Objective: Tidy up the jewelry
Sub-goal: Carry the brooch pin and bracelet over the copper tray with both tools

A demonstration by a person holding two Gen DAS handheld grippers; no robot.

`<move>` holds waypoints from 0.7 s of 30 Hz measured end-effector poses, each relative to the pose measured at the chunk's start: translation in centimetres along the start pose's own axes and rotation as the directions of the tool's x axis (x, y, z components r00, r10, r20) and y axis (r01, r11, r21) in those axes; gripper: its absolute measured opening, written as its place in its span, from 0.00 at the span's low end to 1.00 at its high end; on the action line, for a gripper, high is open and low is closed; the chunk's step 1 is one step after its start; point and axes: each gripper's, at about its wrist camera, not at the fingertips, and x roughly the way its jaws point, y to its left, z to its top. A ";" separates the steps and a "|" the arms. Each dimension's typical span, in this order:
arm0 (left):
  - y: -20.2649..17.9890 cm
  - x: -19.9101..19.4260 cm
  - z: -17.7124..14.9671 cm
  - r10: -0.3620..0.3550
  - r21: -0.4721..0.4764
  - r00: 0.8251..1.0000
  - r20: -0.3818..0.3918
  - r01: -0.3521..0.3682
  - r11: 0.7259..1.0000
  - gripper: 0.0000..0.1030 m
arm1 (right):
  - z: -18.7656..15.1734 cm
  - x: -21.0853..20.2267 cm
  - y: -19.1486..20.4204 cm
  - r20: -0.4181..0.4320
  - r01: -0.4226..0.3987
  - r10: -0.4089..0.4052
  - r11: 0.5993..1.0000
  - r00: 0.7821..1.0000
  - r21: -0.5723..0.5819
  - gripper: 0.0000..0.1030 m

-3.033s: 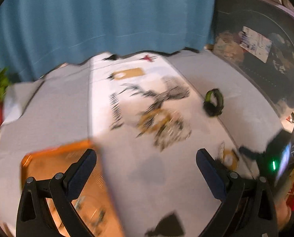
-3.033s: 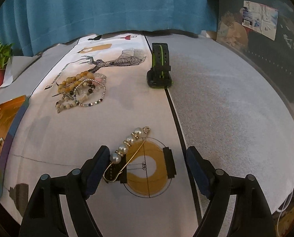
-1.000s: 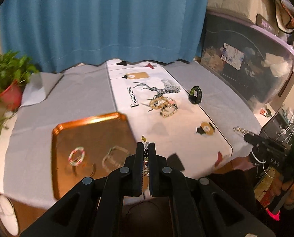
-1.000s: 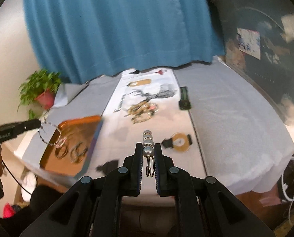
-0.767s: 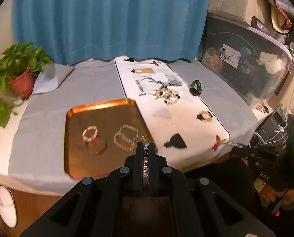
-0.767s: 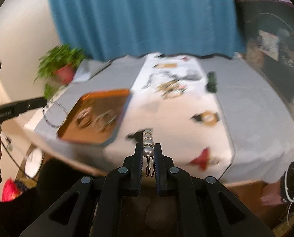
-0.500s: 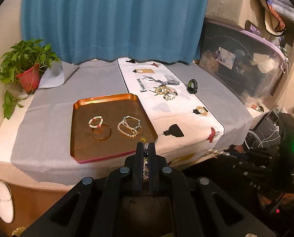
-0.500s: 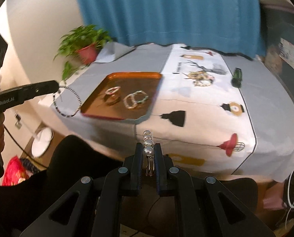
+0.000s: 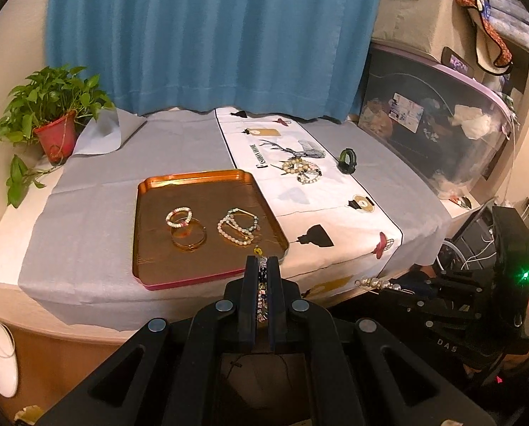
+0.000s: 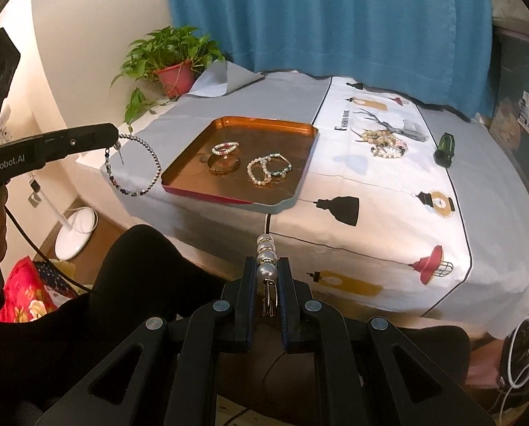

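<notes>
My left gripper point(image 9: 262, 261) is shut on a beaded bracelet point(image 9: 262, 284); from the right wrist view the bracelet point(image 10: 133, 165) hangs as a loop from the left gripper point(image 10: 113, 140). My right gripper point(image 10: 267, 264) is shut on a pearl pin brooch point(image 10: 266, 254), which also shows in the left wrist view point(image 9: 379, 283). Both are held off the table's near edge. A copper tray point(image 9: 147, 248) holds three bracelets point(image 9: 237, 227). More bracelets point(image 9: 301, 170) and a black-green watch point(image 9: 347, 159) lie on the white runner point(image 9: 321, 209).
A potted plant point(image 9: 53, 120) stands at the back left by a folded grey cloth point(image 9: 103, 133). A blue curtain point(image 9: 207, 35) hangs behind. A dark storage bin point(image 9: 438, 124) stands at the right. A person's dark-clothed leg point(image 10: 129, 284) is below the table edge.
Both grippers have closed on their pieces and pulled well back from the table, so the whole table is in view. In the last half second the motion has nearly stopped.
</notes>
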 end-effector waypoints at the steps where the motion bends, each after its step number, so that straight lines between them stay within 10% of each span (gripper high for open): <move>1: 0.3 0.2 0.1 0.002 -0.004 1.000 -0.002 -0.002 1.000 0.02 | 0.1 0.3 0.1 -0.005 0.002 -0.002 1.000 1.000 -0.004 0.11; 21: 4.6 6.1 2.9 0.034 -0.026 0.999 -0.024 -0.035 0.999 0.02 | 7.0 7.7 0.8 -0.034 -0.006 0.006 1.000 0.999 -0.027 0.11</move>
